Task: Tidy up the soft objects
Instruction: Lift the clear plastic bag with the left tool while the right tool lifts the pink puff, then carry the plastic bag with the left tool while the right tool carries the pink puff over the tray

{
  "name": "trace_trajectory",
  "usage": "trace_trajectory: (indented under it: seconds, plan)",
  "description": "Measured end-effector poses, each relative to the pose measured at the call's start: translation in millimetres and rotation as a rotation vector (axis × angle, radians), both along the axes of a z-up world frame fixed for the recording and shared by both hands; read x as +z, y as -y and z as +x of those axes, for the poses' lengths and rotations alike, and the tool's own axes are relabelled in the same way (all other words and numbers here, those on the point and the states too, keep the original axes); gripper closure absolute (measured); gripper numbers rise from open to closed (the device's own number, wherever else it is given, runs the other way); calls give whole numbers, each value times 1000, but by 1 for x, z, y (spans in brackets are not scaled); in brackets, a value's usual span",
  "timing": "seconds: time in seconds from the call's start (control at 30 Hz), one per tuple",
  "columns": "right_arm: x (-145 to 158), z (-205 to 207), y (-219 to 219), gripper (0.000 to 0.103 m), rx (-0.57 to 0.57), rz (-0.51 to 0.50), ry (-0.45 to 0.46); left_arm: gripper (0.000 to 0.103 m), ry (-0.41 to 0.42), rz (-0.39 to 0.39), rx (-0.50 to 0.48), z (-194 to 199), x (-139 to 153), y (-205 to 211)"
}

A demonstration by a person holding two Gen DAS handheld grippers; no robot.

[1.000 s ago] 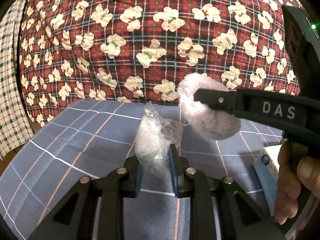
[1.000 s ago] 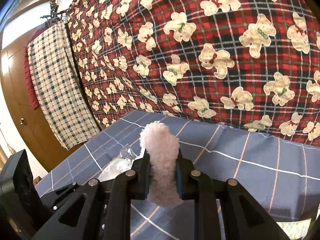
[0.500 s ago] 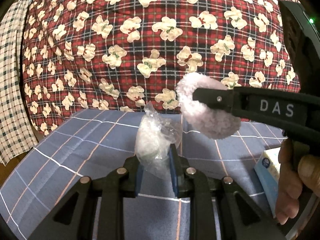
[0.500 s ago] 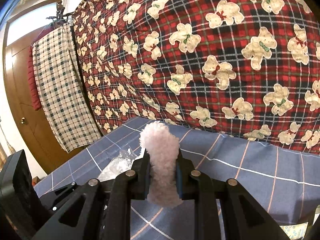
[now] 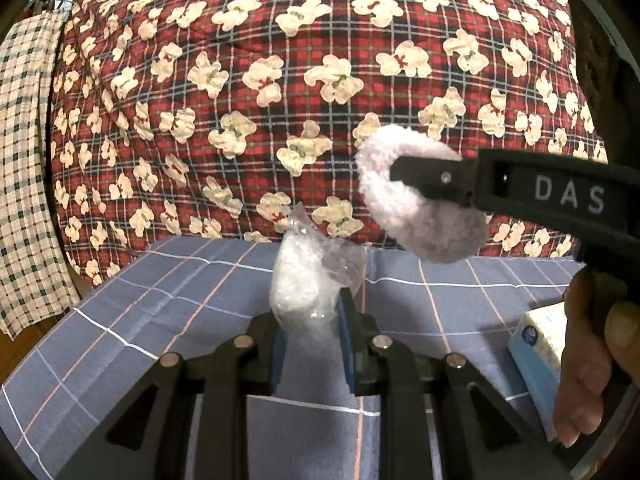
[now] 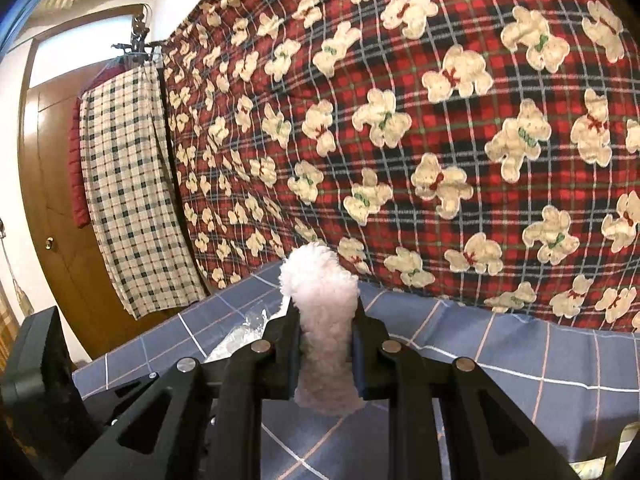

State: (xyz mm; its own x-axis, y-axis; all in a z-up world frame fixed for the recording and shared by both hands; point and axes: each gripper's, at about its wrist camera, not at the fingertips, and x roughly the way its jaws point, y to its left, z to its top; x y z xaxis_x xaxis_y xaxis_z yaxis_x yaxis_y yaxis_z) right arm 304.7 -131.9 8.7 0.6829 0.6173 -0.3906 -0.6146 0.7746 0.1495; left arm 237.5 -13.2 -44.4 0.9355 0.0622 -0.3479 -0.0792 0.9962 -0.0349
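Right gripper (image 6: pixel 326 344) clamps fluffy pad (image 6: pixel 324 320); left gripper (image 5: pixel 310 320) pinches plastic bag (image 5: pixel 304 280), both above blue checked bedspread (image 5: pixel 460 300), bear-print quilt (image 5: pixel 280 100) behind.

Warm, even indoor light fills both fisheye views; shadows are soft. The red bear-print quilt (image 5: pixel 320 80) bows outward, dark vignetting rounds every corner, and nearby black gripper frames blur slightly.

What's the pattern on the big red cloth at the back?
Red plaid cloth covered with cream teddy bears wearing bows, clearest in the right wrist view.
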Motion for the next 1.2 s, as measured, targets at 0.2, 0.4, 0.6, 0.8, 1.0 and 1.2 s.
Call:
trace_trajectory:
  seconds: [0.2,0.4,0.6,0.8,1.0,1.2]
  plan:
    - [2,-4,-1,81,-2,-3,28,81,44,19,13,-4,2,1]
    - [10,-12,-2,81,-12,7,80,81,95,27,49,-11,7,-3]
    - [16,-22,-5,81,-18,-11,104,81,174,40,82,-23,18,-6]
    - [30,-32,-2,81,-25,2,132,81,198,36,78,-27,22,-7]
    - [55,-42,4,81,-23,23,145,81,191,32,69,-27,23,-7]
    - [75,-61,18,81,-27,28,166,81,175,24,56,-28,23,-6]
